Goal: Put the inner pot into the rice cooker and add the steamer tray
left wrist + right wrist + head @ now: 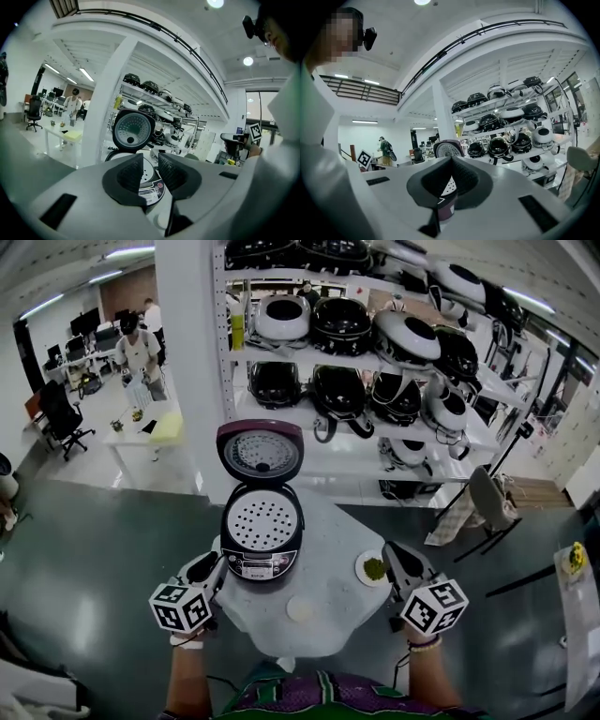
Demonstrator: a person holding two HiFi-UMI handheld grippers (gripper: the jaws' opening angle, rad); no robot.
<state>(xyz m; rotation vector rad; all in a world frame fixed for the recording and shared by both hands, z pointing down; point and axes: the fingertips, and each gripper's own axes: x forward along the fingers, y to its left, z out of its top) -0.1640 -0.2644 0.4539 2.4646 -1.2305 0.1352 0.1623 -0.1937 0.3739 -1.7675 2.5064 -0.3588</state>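
Observation:
A dark maroon rice cooker [262,554] stands open on a round white table [328,620], its lid [260,453] raised behind it. A white perforated steamer tray [262,521] sits in its top. My left gripper [201,570] is at the table's near left edge, left of the cooker, and is open with nothing between its pads [132,174]. In the left gripper view the cooker's control panel [151,188] shows through the gap. My right gripper [403,564] is at the table's near right edge, shut and empty. In the right gripper view [451,161] the cooker [445,206] lies beyond its closed tips.
A small plate with something green [373,568] and a pale round disc [299,608] lie on the table. White shelves [375,343] with several rice cookers stand behind. A folding chair [487,502] is at the right; a person [141,351] stands at a far table.

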